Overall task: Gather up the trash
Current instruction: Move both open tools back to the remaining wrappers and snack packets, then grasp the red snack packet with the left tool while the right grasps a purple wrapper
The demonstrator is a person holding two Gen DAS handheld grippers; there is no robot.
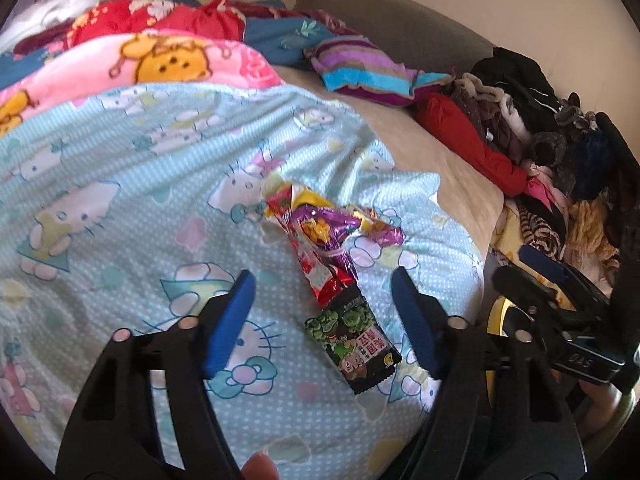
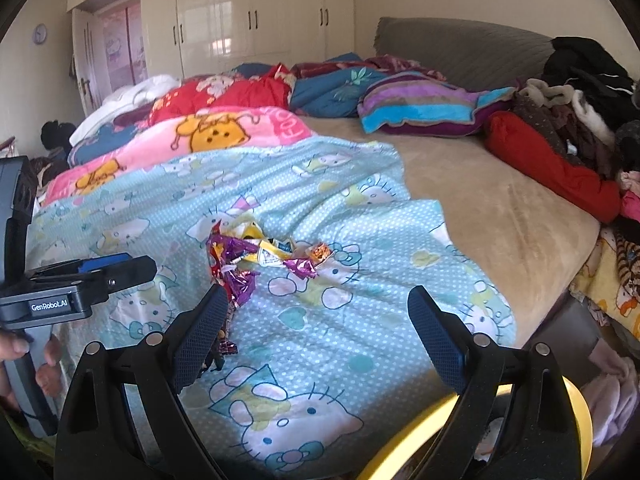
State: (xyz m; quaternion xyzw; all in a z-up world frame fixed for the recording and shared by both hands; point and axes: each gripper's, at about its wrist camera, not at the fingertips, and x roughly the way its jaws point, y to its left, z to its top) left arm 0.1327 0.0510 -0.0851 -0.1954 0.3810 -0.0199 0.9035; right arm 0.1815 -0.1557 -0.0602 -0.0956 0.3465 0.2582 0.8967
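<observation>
Since the wrappers (image 1: 332, 256) lie heaped on the blanket (image 1: 120, 208), the left gripper (image 1: 324, 300) is held unclenched astride them, the right gripper (image 2: 316, 320) released alongside.

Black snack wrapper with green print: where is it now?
In the left wrist view, the black snack wrapper lies on the light-blue cat-print blanket, between the open left gripper fingers, below the red wrapper.

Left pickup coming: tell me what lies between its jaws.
In the left wrist view, the black-and-green snack wrapper lies on the blue cat-print blanket there.
</observation>
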